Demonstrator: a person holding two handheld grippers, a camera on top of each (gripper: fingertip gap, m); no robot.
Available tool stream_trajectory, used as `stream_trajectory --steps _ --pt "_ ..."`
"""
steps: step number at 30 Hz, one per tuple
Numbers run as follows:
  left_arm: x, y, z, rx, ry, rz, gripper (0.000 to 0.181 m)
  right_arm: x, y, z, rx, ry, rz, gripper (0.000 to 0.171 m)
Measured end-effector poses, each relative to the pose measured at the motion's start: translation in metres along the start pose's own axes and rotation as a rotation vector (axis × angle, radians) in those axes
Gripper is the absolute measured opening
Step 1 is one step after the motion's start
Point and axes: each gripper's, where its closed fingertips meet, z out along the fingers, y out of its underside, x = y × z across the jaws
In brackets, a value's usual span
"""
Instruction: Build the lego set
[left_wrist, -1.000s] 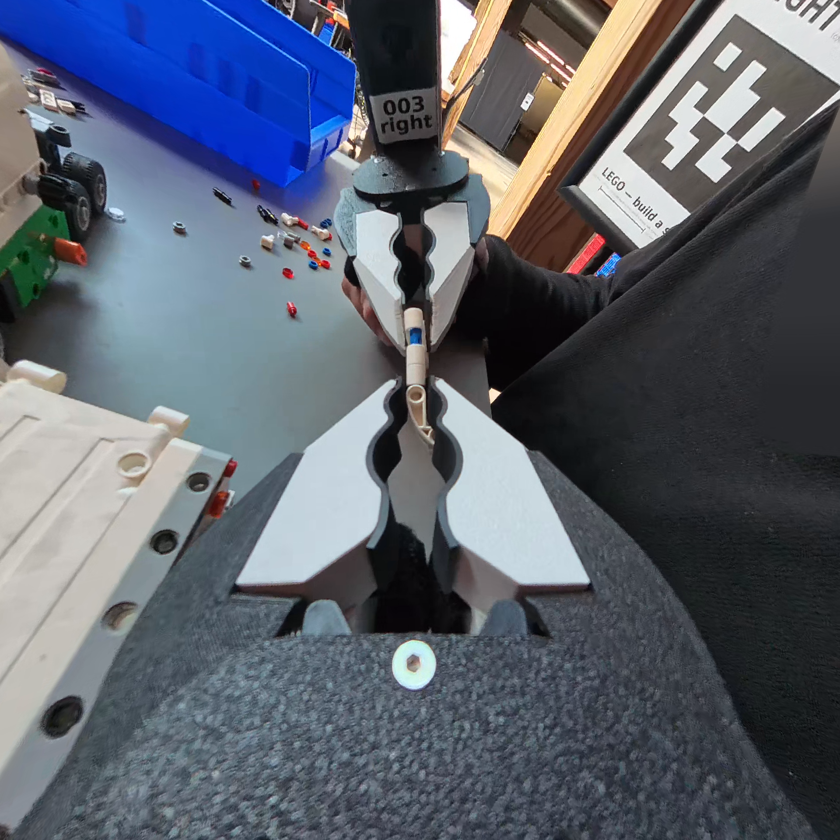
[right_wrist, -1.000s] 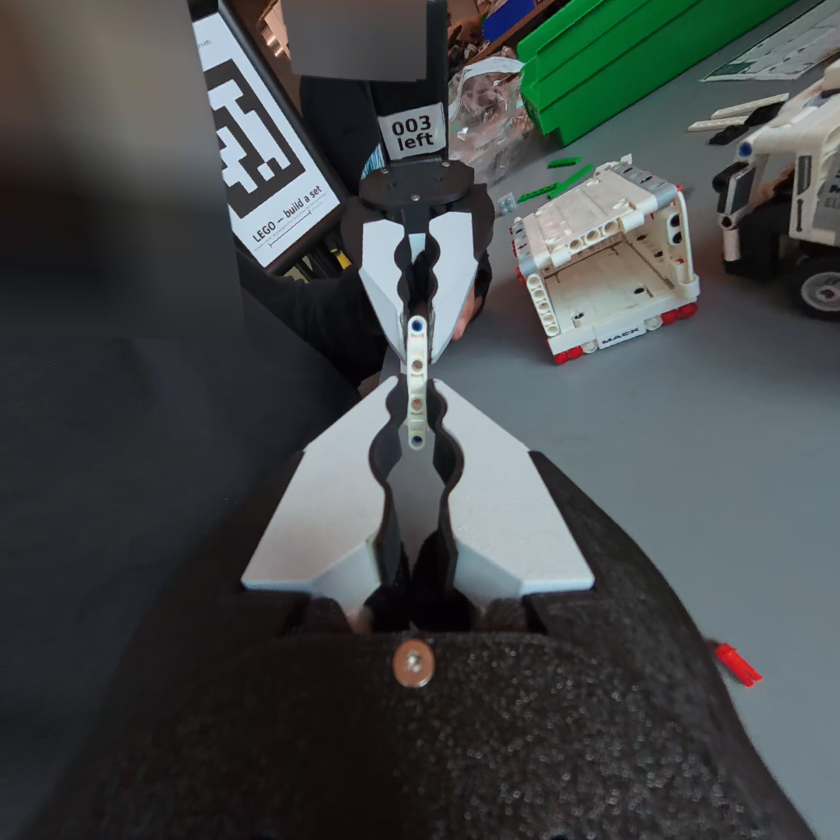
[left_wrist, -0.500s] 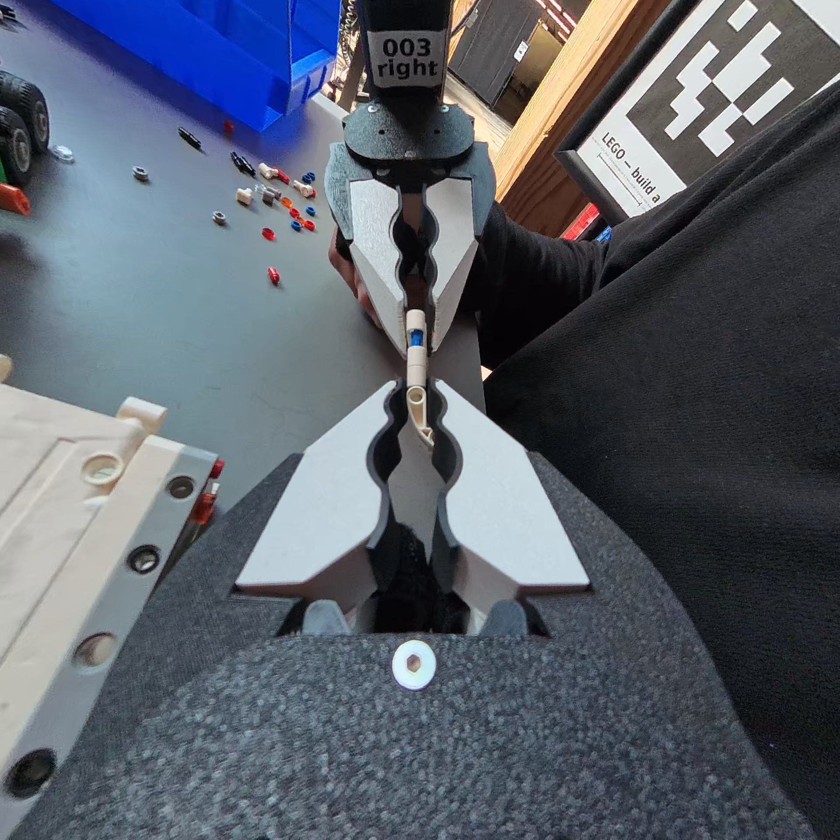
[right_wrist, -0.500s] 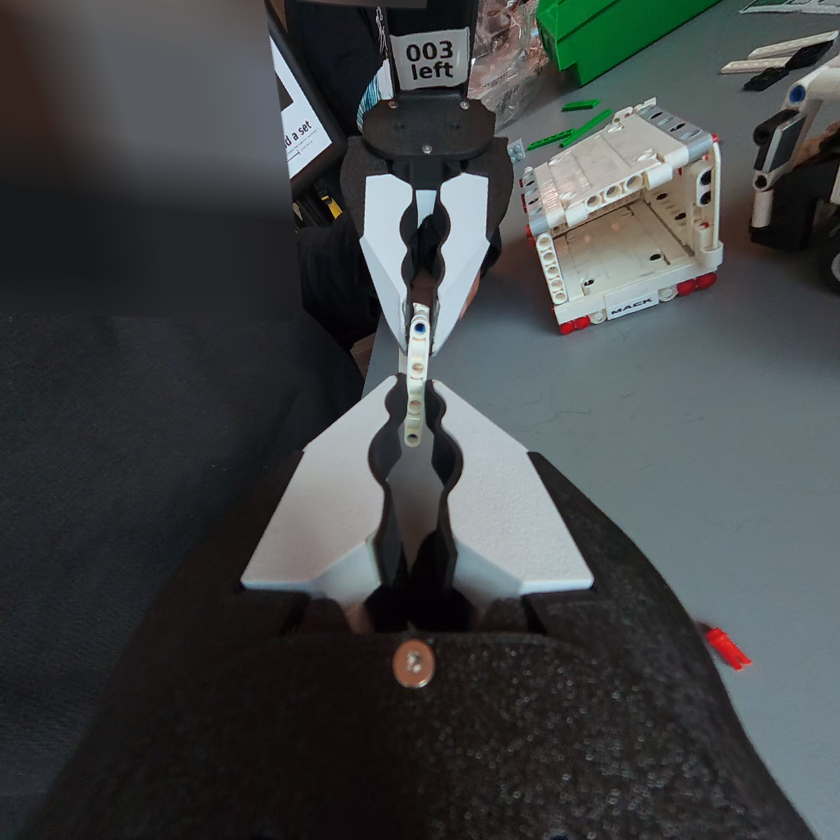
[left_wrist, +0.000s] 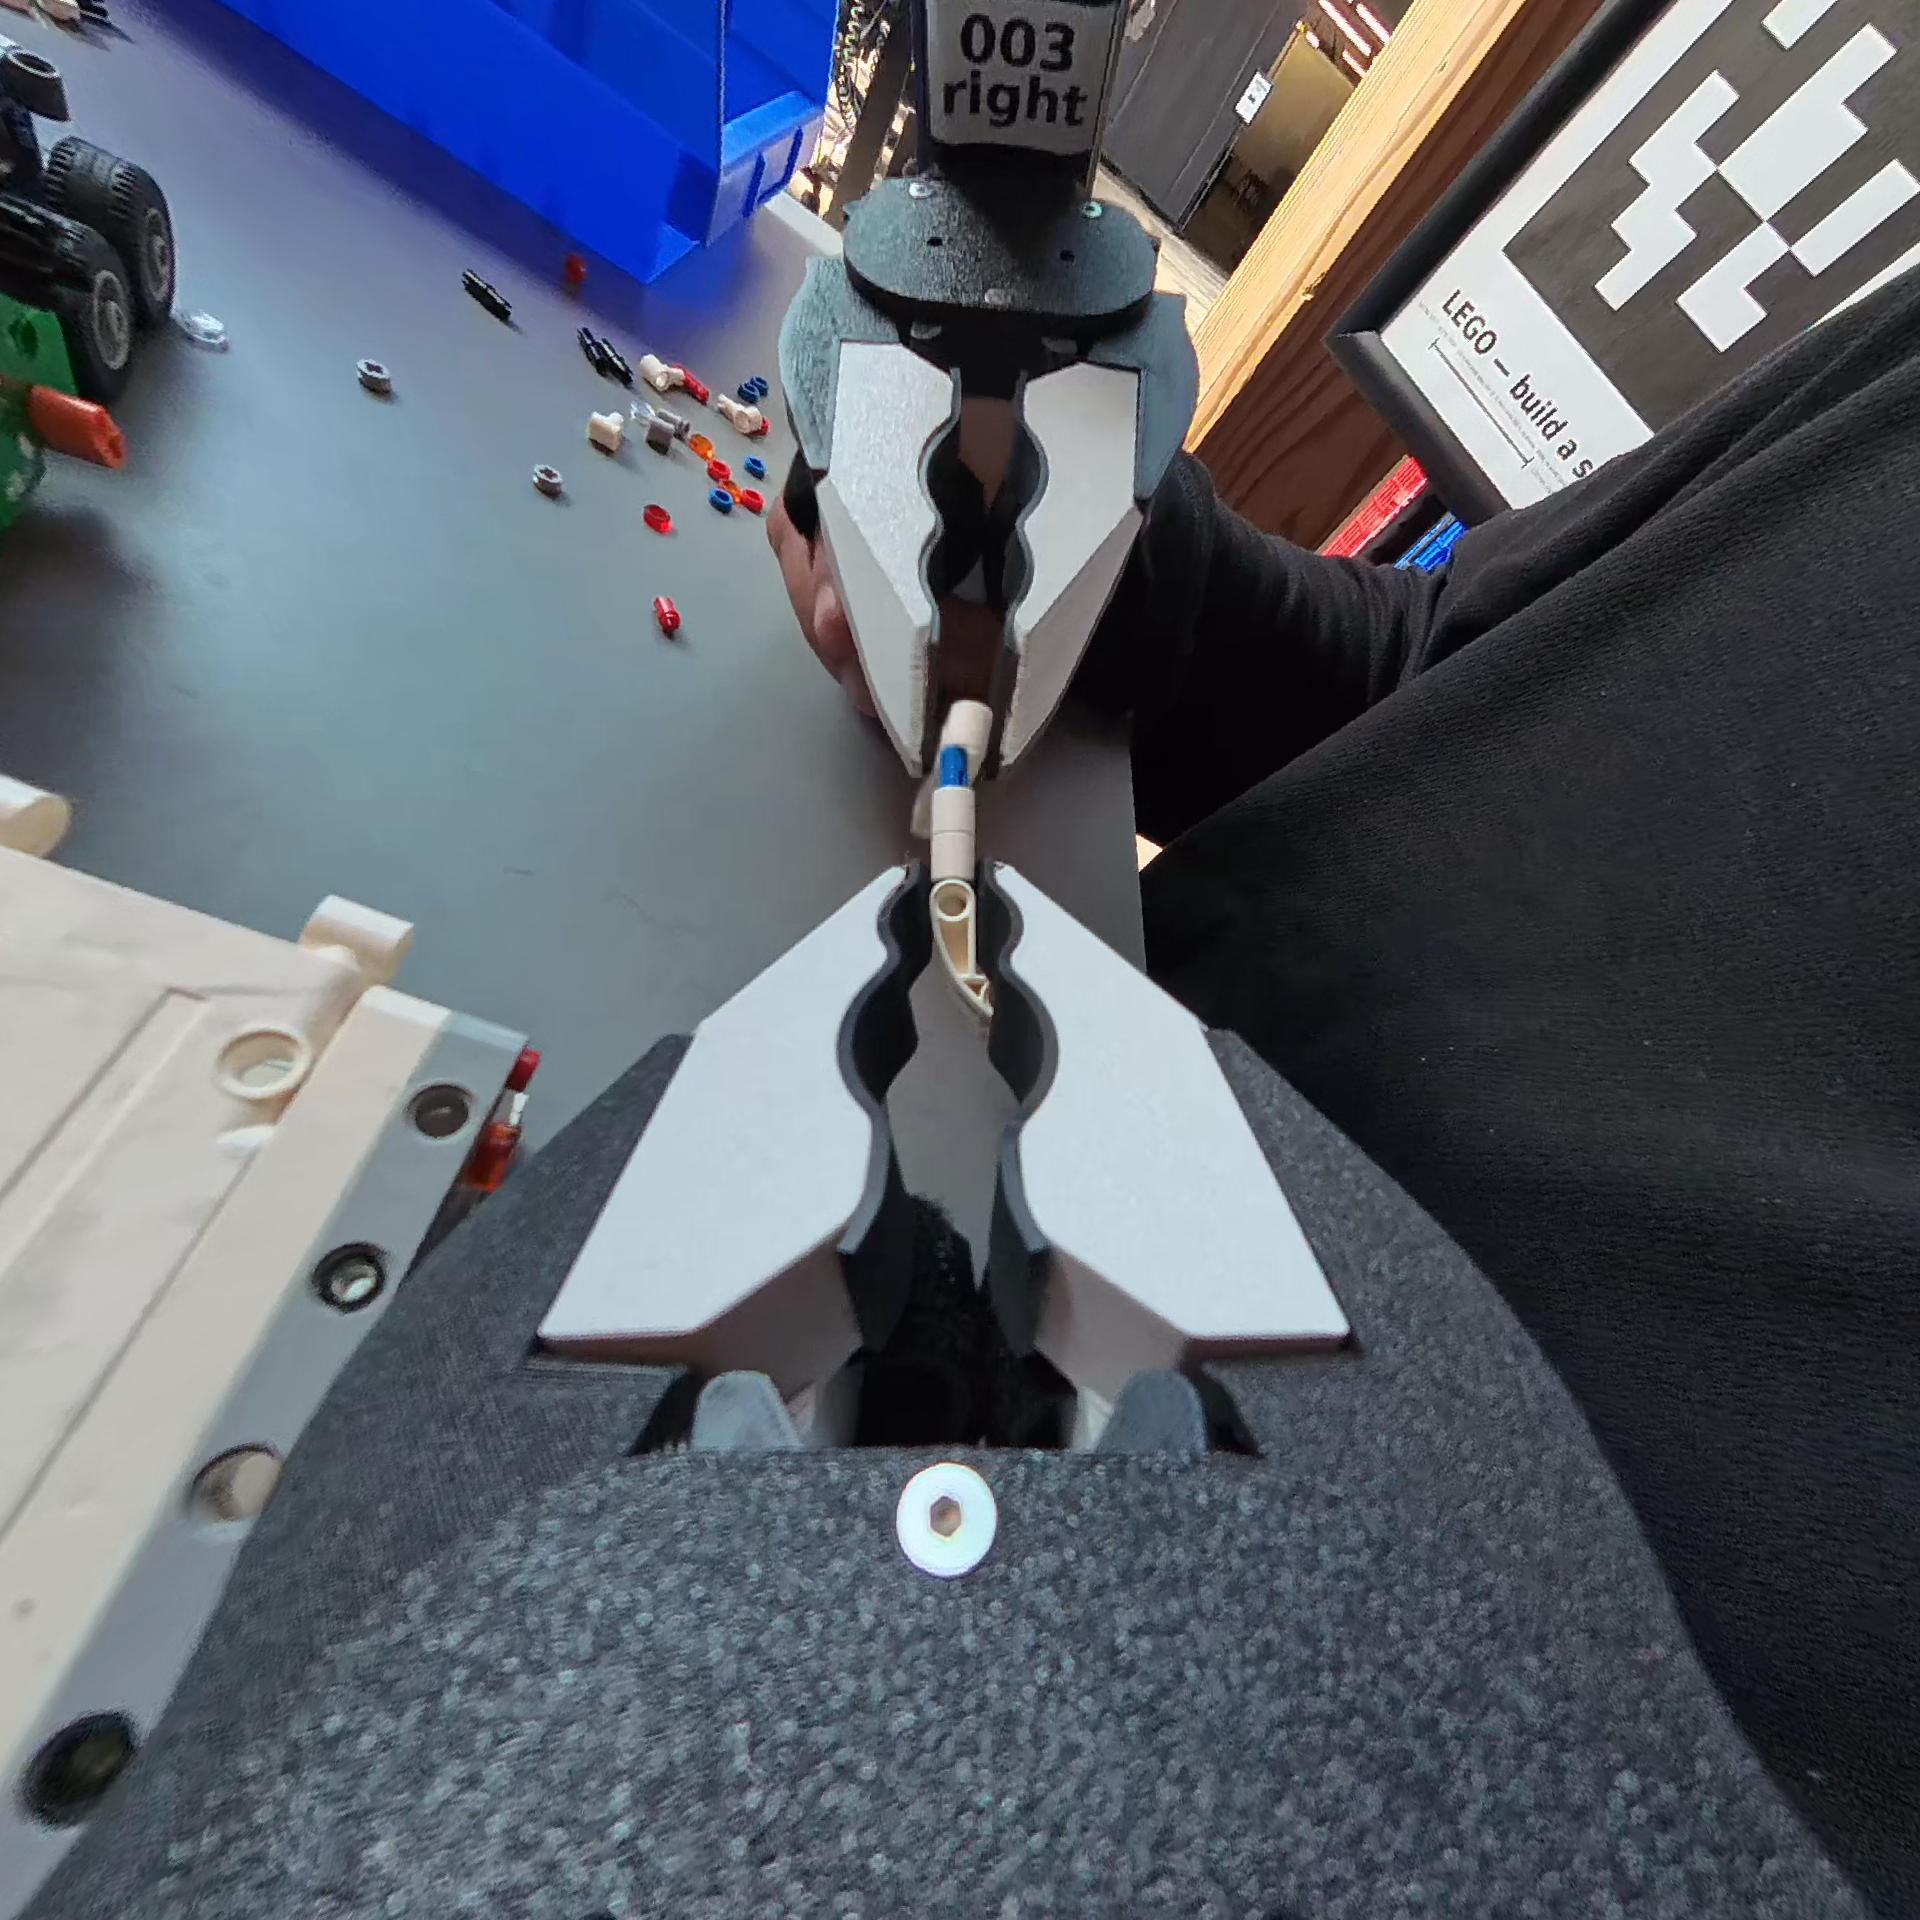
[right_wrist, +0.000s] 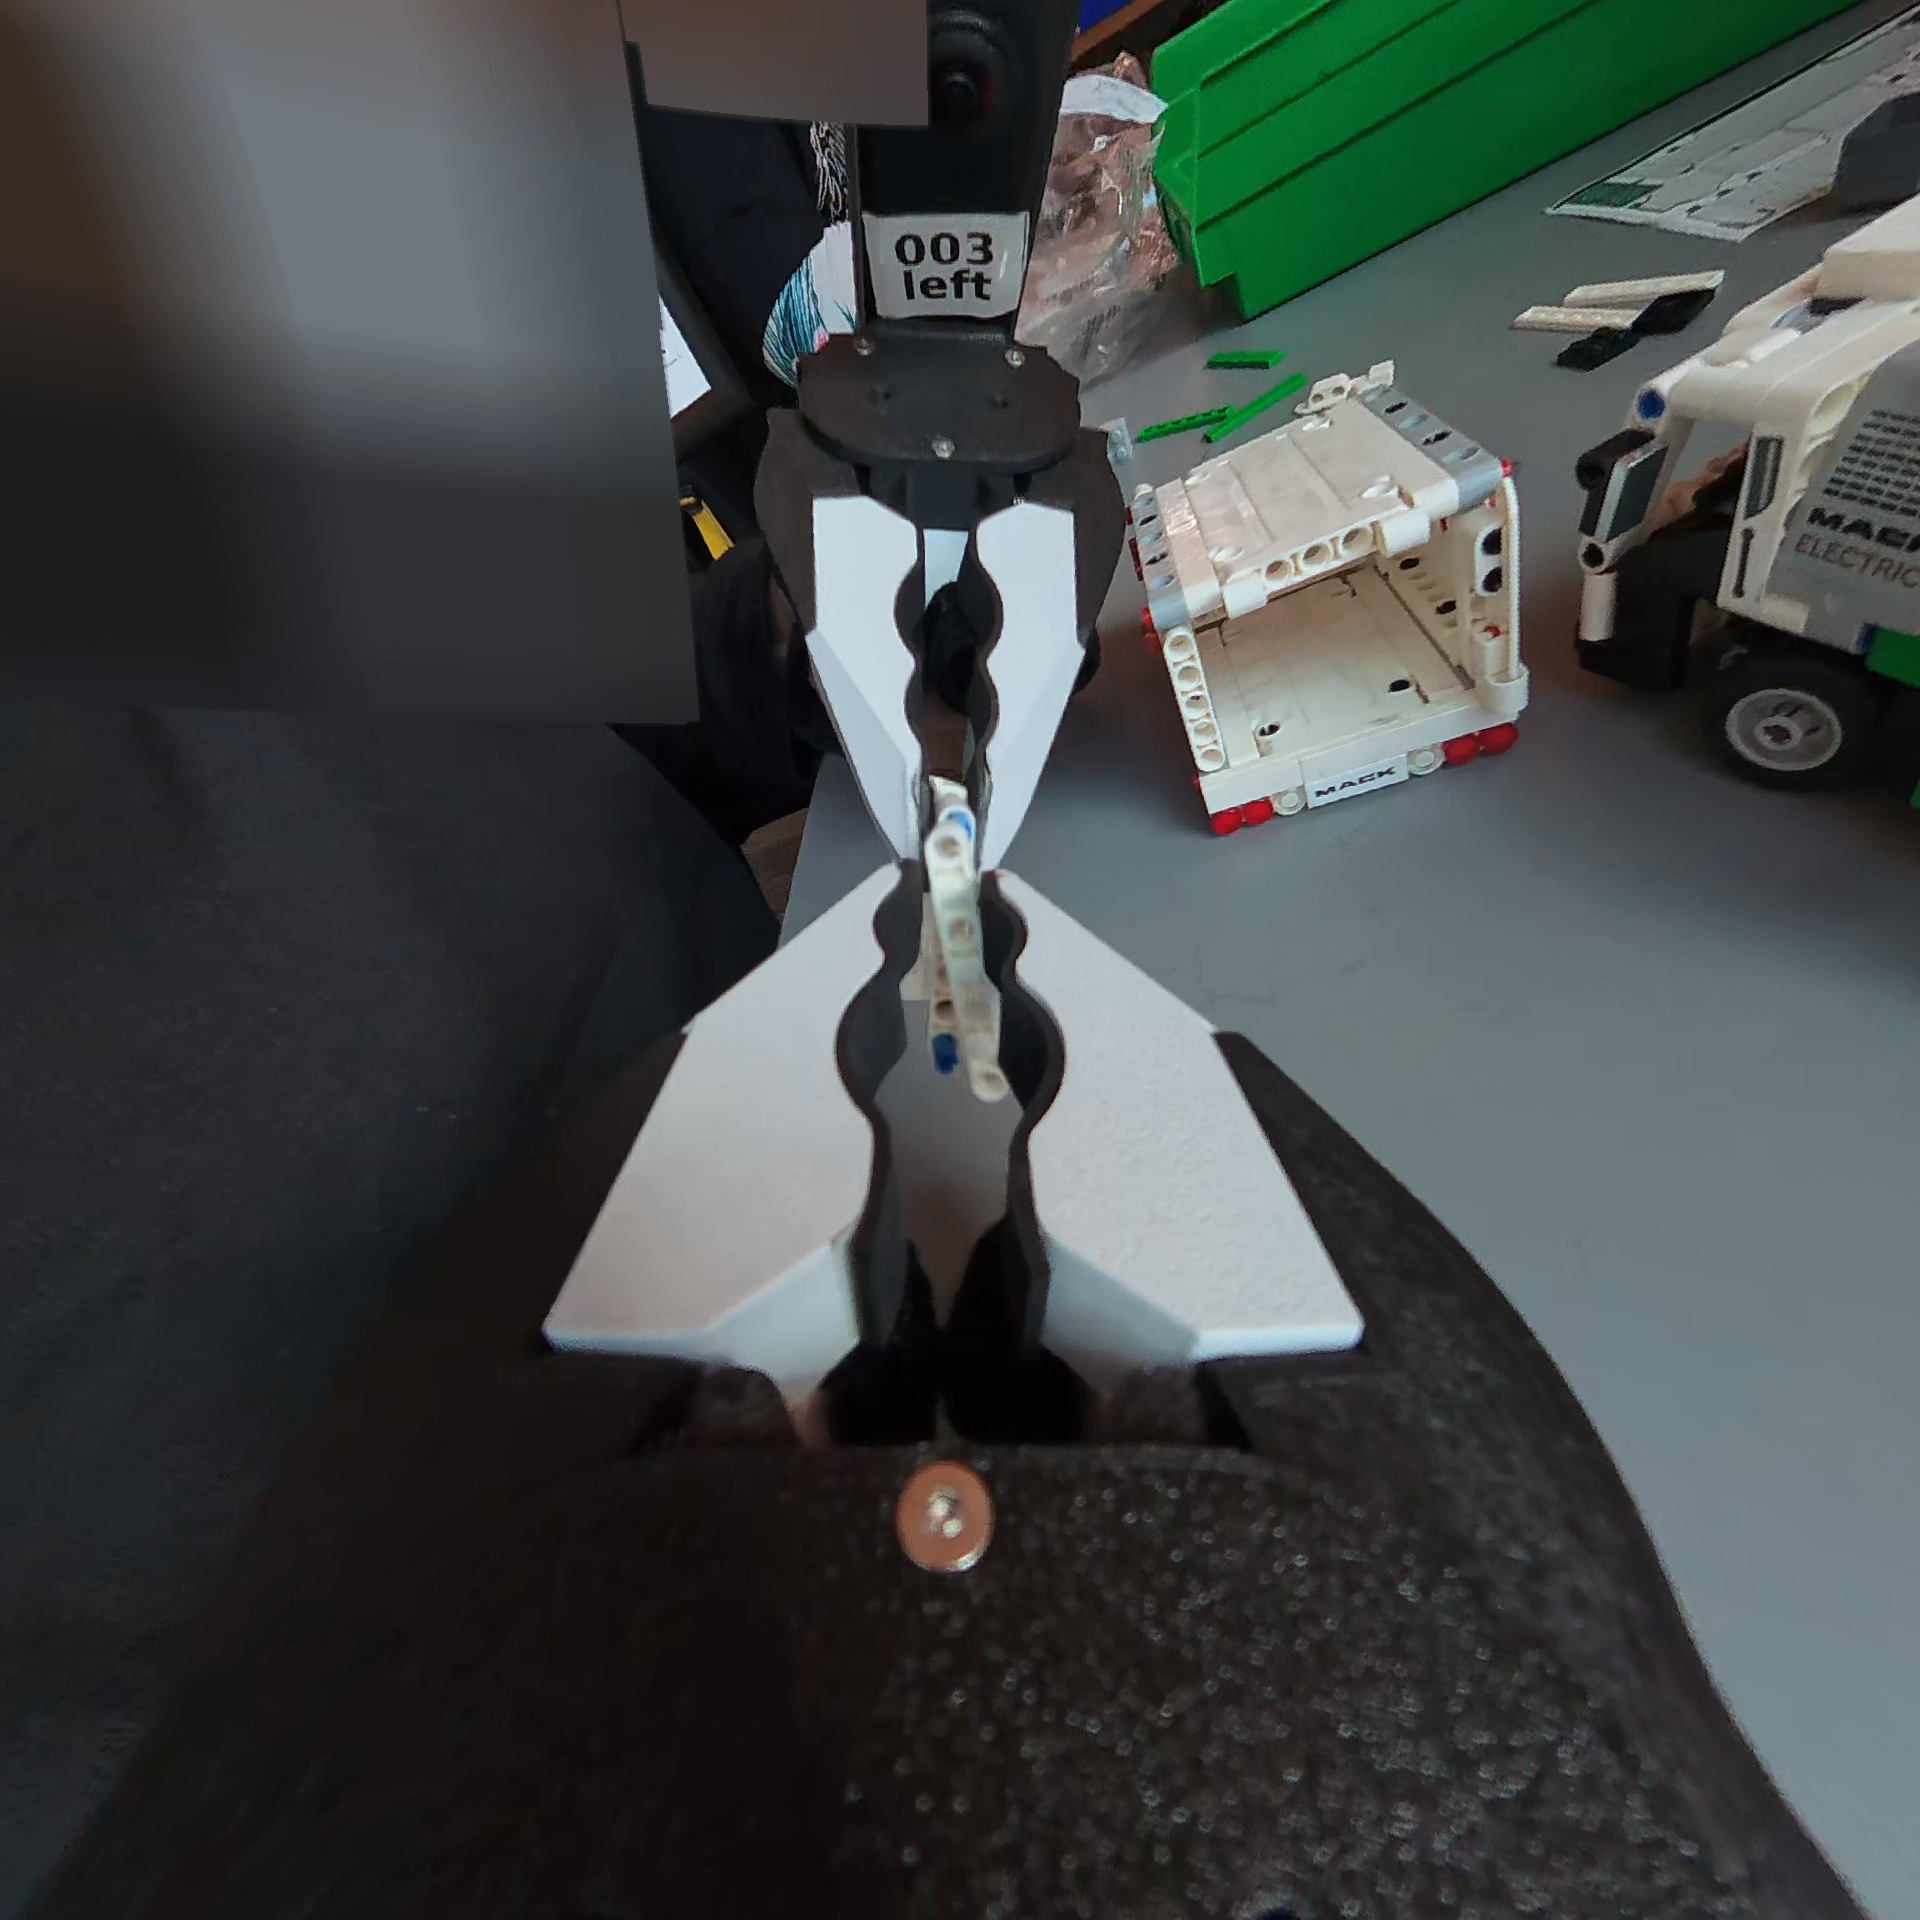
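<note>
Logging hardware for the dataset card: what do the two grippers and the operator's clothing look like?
Both grippers, left gripper and right gripper, match: white wedge-shaped fingers with wavy black inner pads, speckled dark foam-like bodies and a round black mount plate bearing a white printed label. The operator wears black long sleeves.

Bright even daylight, soft shadows, wide-angle bending at edges, near foreground softly blurred

Your left gripper (left_wrist: 948, 883) and right gripper (right_wrist: 951, 883) meet tip to tip, both clamped on one white beam assembly (right_wrist: 961, 966).
</note>
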Motion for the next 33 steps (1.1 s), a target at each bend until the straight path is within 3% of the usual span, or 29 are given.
stream_trajectory --steps 5,10,15,24,33 --pt "-0.001 0.000 0.000 0.000 -0.005 -0.001 0.005 -0.001 -0.002 0.000 -0.003 0.012 -0.023 0.005" --pt "0.000 0.000 -0.002 0.006 -0.013 0.012 0.005 0.003 -0.005 -0.019 -0.003 0.063 -0.034 0.017" --pt "0.000 0.005 -0.001 -0.021 -0.030 0.029 0.005 0.014 0.035 -0.045 -0.250 0.269 -0.095 0.027" --pt "0.000 0.006 0.000 -0.028 -0.034 0.028 0.005 0.029 0.065 -0.075 -0.341 0.581 0.092 0.028" --pt "0.004 0.007 0.000 -0.029 -0.020 0.047 0.005 0.041 0.063 -0.042 -0.349 0.511 0.100 0.033"
